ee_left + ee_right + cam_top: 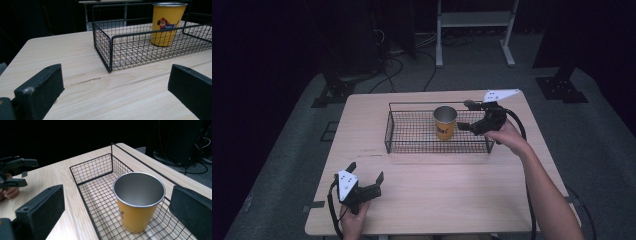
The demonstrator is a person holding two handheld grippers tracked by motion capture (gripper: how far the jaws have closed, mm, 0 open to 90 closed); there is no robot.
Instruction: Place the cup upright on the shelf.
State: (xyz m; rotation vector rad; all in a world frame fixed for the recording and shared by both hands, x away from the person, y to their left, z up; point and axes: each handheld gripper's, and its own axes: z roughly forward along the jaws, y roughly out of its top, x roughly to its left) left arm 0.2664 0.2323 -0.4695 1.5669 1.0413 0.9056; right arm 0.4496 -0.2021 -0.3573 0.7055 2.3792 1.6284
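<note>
Two claws: one in each of the person's hands, both spread wide with nothing between their jaws.
Counter: a pale wood-grain counter [427,190] with rounded corners, standing on grey floor in a dark room.
Room: black stands and loose cables lie on the floor beyond the counter's far edge, beside a white metal frame [474,25].
Basket: a long black wire-mesh basket [412,132] with low walls sits on the far half of the counter.
Cup: an upright yellow metal cup [445,122] with a silver inside and a cartoon puppy label stands in the basket, toward its right end.
Right claw: the right claw [468,116] hovers at the basket's right end, just beside the cup, jaws wide and holding nothing.
Left claw: the left claw [364,175] sits low at the near left of the counter, well apart from the basket, jaws wide and holding nothing.
In the way: the basket's near wire wall stands between the left claw and the cup.
</note>
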